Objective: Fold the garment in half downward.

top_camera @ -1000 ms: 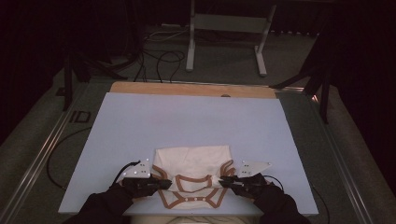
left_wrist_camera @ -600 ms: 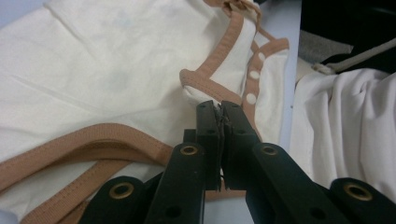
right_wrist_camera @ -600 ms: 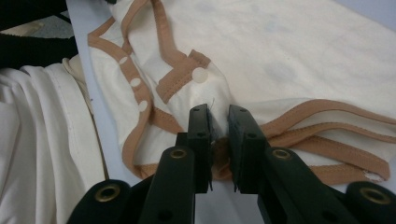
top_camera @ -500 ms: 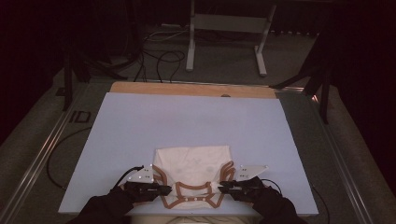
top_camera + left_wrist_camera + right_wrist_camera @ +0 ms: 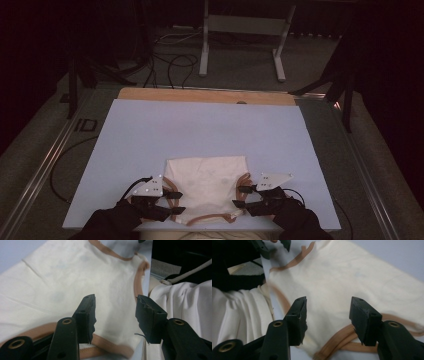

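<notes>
While both tongs [image 5: 176, 202] [image 5: 241, 196] gape over cream cloth [image 5: 207, 180], pale-blue tabletop [image 5: 200, 130] meets dark floor [image 5: 240, 75] — cables.

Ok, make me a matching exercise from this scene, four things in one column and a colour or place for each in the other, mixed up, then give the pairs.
Things:
1. garment
2. trim along the garment's edges
3. table cover
4. grey plate on the right gripper

Colour or place:
A. pale blue-lilac
B. just right of the garment
C. cream
D. tan-brown

Pairs: 1-C, 2-D, 3-A, 4-B
</notes>
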### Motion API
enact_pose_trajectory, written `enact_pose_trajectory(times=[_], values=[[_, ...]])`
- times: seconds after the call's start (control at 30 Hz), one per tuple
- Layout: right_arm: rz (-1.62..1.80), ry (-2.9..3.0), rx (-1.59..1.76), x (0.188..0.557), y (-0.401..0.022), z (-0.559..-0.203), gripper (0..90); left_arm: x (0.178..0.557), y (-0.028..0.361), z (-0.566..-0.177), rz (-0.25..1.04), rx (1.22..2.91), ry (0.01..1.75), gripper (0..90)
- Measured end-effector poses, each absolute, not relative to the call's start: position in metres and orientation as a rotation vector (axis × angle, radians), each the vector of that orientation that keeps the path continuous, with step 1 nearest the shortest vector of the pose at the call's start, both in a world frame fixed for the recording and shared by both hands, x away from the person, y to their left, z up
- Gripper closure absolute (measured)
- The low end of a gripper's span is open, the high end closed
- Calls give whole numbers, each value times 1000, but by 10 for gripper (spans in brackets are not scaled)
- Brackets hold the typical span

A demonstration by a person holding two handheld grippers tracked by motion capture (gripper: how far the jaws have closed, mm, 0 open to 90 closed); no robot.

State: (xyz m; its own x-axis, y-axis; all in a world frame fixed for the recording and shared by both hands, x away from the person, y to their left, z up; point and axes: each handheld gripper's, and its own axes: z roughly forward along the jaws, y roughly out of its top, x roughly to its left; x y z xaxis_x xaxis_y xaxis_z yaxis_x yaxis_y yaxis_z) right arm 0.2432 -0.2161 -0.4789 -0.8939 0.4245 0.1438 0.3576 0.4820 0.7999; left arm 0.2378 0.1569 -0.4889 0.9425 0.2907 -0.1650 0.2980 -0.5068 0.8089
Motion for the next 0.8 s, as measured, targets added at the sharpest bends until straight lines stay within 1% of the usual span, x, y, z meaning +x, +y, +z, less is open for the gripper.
enact_pose_trajectory(times=[0.07, 0.1, 0.13, 0.23, 0.27, 0.3, 0.33, 0.37, 0.4, 0.43, 0.57, 0.67, 0.7, 0.8], values=[[1403, 2637, 699, 244, -217, -477, 508, 237, 157, -487, -3, 2126, 416, 514], [1400, 2635, 704, 245, -216, -477, 540, 236, 156, -487, 0, 2124, 416, 514], [1400, 2635, 704, 245, -216, -477, 540, 236, 156, -487, 0, 2124, 416, 514], [1399, 2675, 659, 240, -211, -482, 638, 234, 152, -490, -10, 2126, 412, 514], [1399, 2675, 659, 240, -211, -482, 638, 234, 152, -490, -10, 2126, 412, 514], [1383, 2703, 648, 238, -207, -486, 772, 233, 150, -492, -7, 2133, 404, 514], [1378, 2713, 648, 238, -206, -488, 793, 232, 149, -493, -18, 2134, 406, 514], [1356, 2743, 636, 237, -202, -491, 887, 232, 148, -493, -21, 2138, 402, 518], [1336, 2747, 622, 236, -201, -493, 900, 231, 147, -494, -28, 2145, 395, 534], [1341, 2772, 618, 235, -199, -494, 900, 231, 147, -495, -38, 2152, 386, 572], [1325, 2825, 560, 231, -192, -500, 900, 227, 142, -500, -68, 2190, 363, 760], [1305, 2842, 550, 230, -189, -504, 900, 223, 137, -505, -81, 2250, 339, 864], [1301, 2845, 548, 230, -188, -505, 900, 222, 135, -507, -84, 2264, 334, 888], [1290, 2863, 541, 227, -187, -507, 900, 220, 132, -512, -61, 2331, 317, 898]])
